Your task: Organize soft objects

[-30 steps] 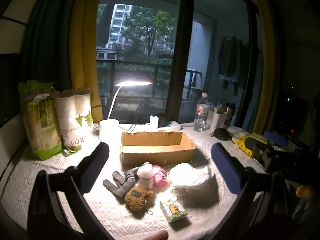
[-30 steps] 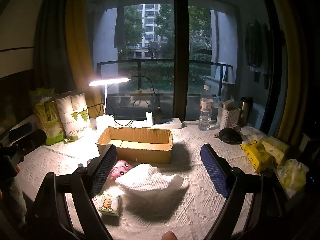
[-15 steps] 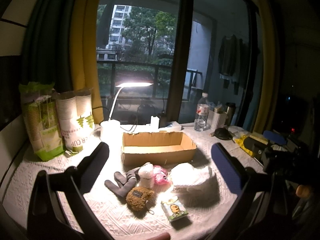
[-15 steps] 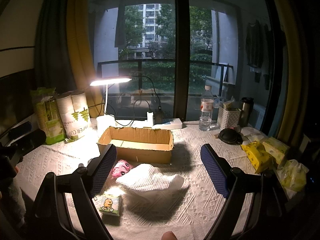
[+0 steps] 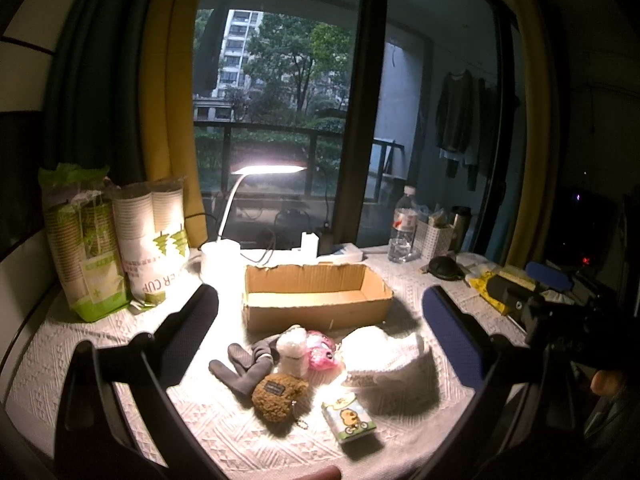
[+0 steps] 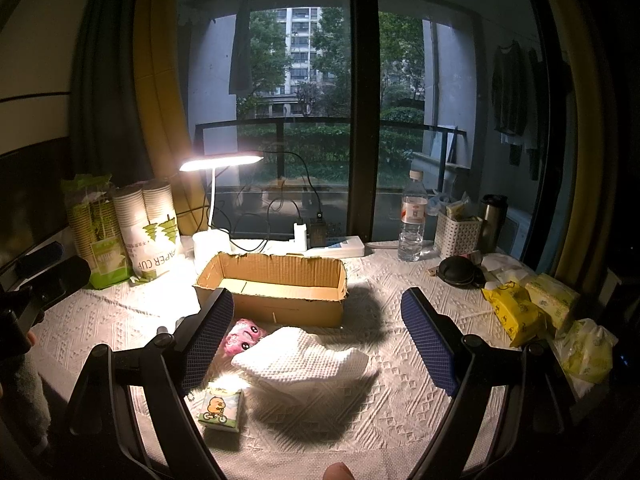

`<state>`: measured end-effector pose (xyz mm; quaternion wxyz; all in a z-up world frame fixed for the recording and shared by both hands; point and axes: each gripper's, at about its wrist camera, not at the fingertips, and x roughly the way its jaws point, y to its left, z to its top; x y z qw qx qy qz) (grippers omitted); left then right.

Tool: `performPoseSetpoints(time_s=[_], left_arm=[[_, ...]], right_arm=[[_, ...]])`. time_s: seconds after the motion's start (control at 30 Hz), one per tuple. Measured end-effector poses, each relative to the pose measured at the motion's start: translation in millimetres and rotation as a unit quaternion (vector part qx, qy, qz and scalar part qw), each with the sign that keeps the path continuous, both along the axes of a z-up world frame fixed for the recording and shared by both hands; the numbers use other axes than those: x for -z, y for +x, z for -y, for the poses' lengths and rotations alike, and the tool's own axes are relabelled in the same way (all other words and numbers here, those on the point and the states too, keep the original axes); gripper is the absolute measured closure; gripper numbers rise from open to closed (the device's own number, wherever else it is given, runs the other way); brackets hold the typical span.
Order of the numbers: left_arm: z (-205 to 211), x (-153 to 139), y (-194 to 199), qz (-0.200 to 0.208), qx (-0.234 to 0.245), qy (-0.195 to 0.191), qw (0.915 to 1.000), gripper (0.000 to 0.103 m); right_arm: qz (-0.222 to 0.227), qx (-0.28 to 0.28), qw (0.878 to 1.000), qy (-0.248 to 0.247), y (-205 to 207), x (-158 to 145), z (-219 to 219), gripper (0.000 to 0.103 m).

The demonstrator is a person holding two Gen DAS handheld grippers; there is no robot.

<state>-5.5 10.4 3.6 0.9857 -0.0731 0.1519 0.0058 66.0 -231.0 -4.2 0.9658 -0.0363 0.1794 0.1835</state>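
- Left claw (image 5: 320,300): jaws spread wide, holding nothing, above the worktop (image 5: 80,344) at the lower middle of the left view. Right claw (image 6: 316,316): likewise wide open and empty, lower middle of the right view.
- Nearest, bottom centre of the left view: tissue pack (image 5: 349,420) with a duck print, lying flat. Risk: it may slide on the textured cloth instead of lifting.
- Just behind: brown plush (image 5: 279,395) touching a grey glove (image 5: 244,364). Risk: closing on one may drag the other along.
- Middle of the left view: white plush (image 5: 294,350) and pink toy (image 5: 320,354) pressed together, white towel (image 6: 300,356) just beside them. Risk: a loose fold of towel may get pinched with a neighbour, or droop and catch the box wall.
- Beyond the pile: cardboard box (image 5: 316,300), empty, with light walls. Judgement: a bump would push it toward the lamp (image 6: 212,236) and cables.
- Both claws aim at one small cluster, so they could collide.
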Motion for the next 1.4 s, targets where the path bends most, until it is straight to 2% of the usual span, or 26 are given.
performPoseSetpoints(time_s=[1.4], left_arm=[[-1.4, 3.9, 3.7, -0.008, 0.001, -0.003, 1.0000, 0.000]], right_arm=[[-0.003, -0.002, 1.000, 0.000, 1.2, 4.2, -1.9, 0.015]])
